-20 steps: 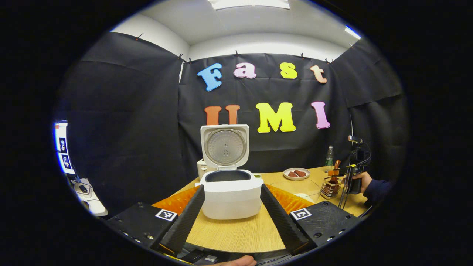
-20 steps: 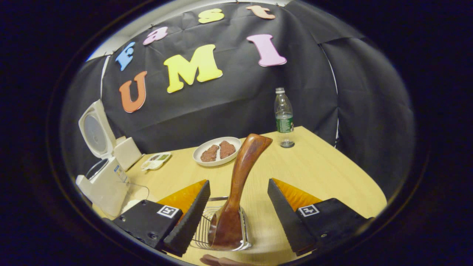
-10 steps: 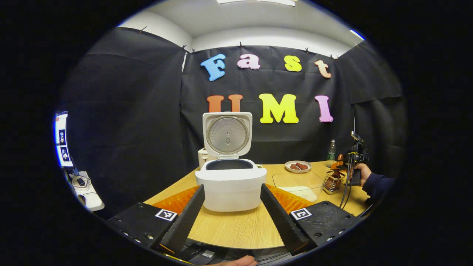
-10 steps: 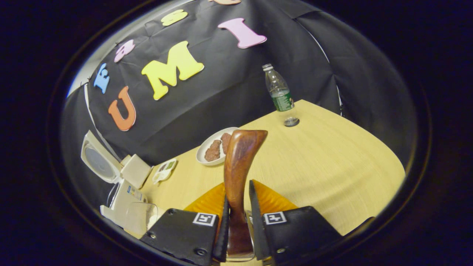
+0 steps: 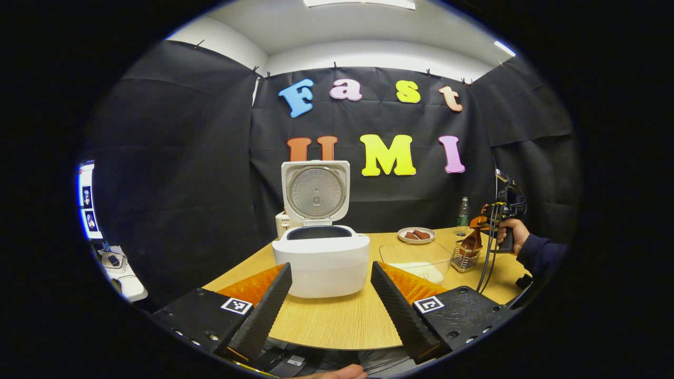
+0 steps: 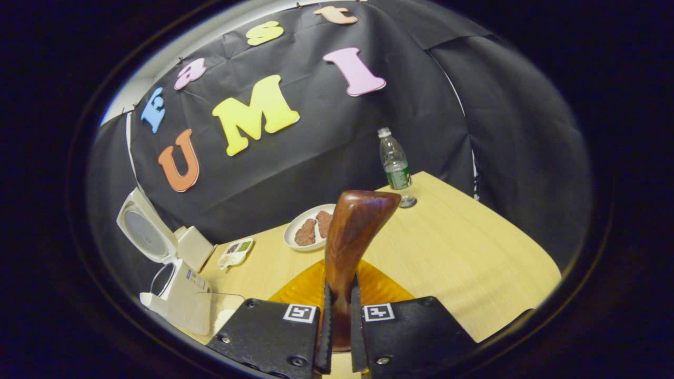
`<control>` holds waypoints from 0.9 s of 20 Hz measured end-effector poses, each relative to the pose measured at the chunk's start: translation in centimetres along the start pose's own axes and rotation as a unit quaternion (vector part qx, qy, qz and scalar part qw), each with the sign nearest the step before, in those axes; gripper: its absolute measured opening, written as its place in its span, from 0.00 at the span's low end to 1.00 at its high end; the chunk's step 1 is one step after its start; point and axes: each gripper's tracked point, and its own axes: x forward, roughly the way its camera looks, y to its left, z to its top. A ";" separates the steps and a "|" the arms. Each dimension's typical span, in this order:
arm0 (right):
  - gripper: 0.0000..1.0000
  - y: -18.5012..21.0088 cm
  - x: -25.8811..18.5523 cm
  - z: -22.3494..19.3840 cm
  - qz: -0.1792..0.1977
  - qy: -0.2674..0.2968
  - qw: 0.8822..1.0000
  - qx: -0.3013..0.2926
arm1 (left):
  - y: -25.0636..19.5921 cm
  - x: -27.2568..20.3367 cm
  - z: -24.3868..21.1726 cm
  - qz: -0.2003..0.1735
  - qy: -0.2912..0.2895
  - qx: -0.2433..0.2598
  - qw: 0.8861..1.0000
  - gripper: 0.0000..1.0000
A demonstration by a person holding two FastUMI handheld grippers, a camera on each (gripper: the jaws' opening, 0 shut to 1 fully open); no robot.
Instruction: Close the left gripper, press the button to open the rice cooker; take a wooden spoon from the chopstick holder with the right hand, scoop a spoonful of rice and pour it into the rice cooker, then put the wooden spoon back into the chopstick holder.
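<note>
Two steps of the task are being shown as done or under way. At left, the rice cooker (image 5: 320, 258) is standing open, faced by the left gripper (image 5: 330, 302) with fingers spread and nothing between them. Further right, the wooden spoon (image 6: 350, 239) is being pinched by the right gripper (image 6: 337, 329) at the chopstick holder (image 5: 464, 260). Scooping, pouring and returning are left.

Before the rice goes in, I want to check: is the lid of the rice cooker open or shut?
Open. The rice cooker has its lid standing upright at the back, with the dark pot opening exposed below.
</note>
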 end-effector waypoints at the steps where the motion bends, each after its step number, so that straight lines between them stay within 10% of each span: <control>1: 0.19 0.3 -0.7 0.8 -0.003 -0.011 1.000 -0.012 | 0.0 -0.5 0.3 -0.002 -0.005 -0.004 1.000 0.96; 18: 0.17 17.8 -7.9 2.1 0.061 -0.129 0.979 -0.144 | 2.6 -3.9 -1.1 -0.011 -0.005 -0.019 1.000 0.95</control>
